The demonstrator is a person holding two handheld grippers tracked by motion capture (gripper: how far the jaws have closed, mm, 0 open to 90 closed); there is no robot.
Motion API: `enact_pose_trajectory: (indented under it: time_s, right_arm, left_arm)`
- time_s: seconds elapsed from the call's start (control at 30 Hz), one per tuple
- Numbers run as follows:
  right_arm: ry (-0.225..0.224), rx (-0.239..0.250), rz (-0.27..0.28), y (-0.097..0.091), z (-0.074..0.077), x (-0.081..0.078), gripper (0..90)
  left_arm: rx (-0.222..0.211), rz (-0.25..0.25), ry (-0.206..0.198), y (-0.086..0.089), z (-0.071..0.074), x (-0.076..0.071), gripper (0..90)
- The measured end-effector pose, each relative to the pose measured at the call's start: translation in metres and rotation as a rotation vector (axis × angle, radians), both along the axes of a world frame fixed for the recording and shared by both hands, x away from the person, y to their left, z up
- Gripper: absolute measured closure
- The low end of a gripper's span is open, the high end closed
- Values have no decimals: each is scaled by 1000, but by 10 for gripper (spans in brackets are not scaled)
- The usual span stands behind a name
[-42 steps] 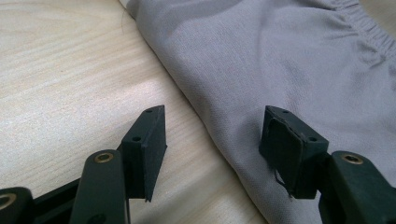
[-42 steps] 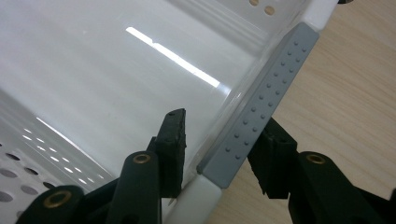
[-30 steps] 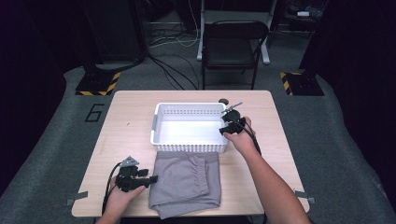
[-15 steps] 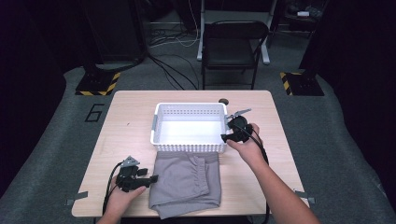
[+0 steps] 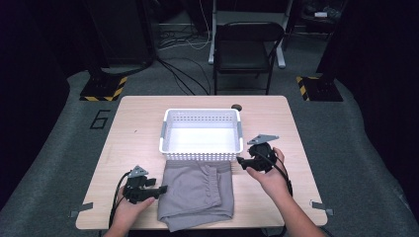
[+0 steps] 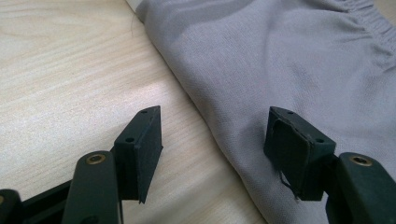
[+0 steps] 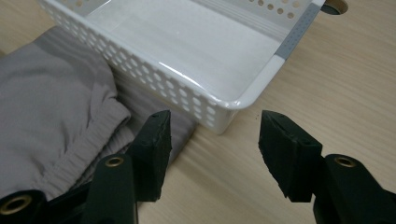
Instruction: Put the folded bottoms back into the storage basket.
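High view looks down on a pale wooden desk (image 5: 138, 123) where a folded grey garment (image 5: 197, 192), likely shorts with a gathered elastic waistband, lies flat just in front of a white perforated plastic basket (image 5: 201, 134); cloth and basket wall appear to touch or nearly so.

The left hand-held gripper (image 5: 160, 189) rests at the garment's left edge with its jaws spread wide. In the left gripper view, the hem runs between its two black pads: one pad (image 6: 144, 144) over bare wood, the other (image 6: 294, 151) over cloth. The right hand-held gripper (image 5: 240, 160) also stands open, empty, pointing at the basket's near right corner. In the right gripper view, the waistband (image 7: 93, 140) lies ahead and to the left of its jaws and the basket corner (image 7: 229, 109) straight ahead.

The garment (image 6: 280, 70) looks like a soft, smooth, matte knit: light, limp, sure to sag and unfold if lifted by one point. A two-handed pinch seems wise, the left on the side hem already between its pads, the right on the thicker ribbed waistband, which should offer firmer purchase. The basket is rigid, glossy, with grey handle strips, and light enough to slide if nudged.
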State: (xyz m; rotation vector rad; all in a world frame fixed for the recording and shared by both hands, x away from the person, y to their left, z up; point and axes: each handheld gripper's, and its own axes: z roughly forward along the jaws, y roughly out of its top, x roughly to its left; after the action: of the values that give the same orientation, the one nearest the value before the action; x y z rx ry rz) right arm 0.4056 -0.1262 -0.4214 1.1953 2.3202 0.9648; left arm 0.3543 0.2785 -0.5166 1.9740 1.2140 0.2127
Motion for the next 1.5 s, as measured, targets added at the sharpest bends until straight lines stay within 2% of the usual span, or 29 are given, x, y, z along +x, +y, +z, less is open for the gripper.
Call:
enact_pose_trajectory:
  time_s: [0.1,0.23,0.33,0.4,0.43,0.5,0.57,0.7,0.77,0.8,0.9,0.97,1.0,1.03,1.07,1.17,1.2,1.3,1.43,1.5]
  right_arm:
    - [7,15,13,2,-9,-13,439]
    - [51,51,2,3,-21,-28,439]
    - [56,43,-9,6,-29,-38,438]
    - [50,39,-3,7,-32,-39,433]
    - [68,40,-16,10,-33,-42,426]
    - [59,24,-1,13,-35,-44,415]
    - [60,28,-1,17,-38,-47,411]
    - [90,30,11,23,-46,-52,410]
    - [94,18,21,25,-50,-52,410]
    - [96,19,21,25,-52,-53,410]
    - [107,39,15,25,-56,-55,407]
    - [106,34,12,25,-59,-56,401]
    - [119,44,1,26,-60,-56,393]
    - [113,41,7,26,-62,-55,388]
    - [125,35,4,28,-66,-54,388]
    - [143,27,11,30,-72,-52,386]
    - [149,26,9,33,-78,-49,386]
    - [164,27,9,36,-81,-46,386]
    - [165,21,9,40,-85,-42,384]
    - [166,22,9,41,-86,-41,379]
  left_arm:
    - [4,4,1,-1,1,0,364]
    - [0,15,-5,-2,1,-2,356]
    - [8,8,-11,-2,1,-2,345]
    - [11,2,-6,-2,2,-2,337]
    - [12,0,-6,-3,3,-2,328]
    - [19,-3,-11,-4,4,-3,321]
    - [18,-9,-9,-6,5,-5,318]
    - [24,-1,-16,-10,5,-8,313]
    - [32,4,-21,-12,5,-10,306]
    - [40,-11,-13,-12,5,-10,305]
    - [38,-6,-19,-17,4,-13,303]
    - [64,-35,-8,-17,5,-13,300]
    - [66,-36,-11,-17,5,-13,298]
    - [68,-29,-19,-18,4,-13,297]
    - [72,-40,-9,-17,3,-12,293]
    - [64,-35,-13,-17,2,-11,289]
    - [59,-32,-16,-17,1,-10,285]
    - [52,-33,-3,-17,0,-10,284]
    - [62,-49,-3,-15,-1,-10,283]
    - [48,-30,-17,-16,-2,-11,283]
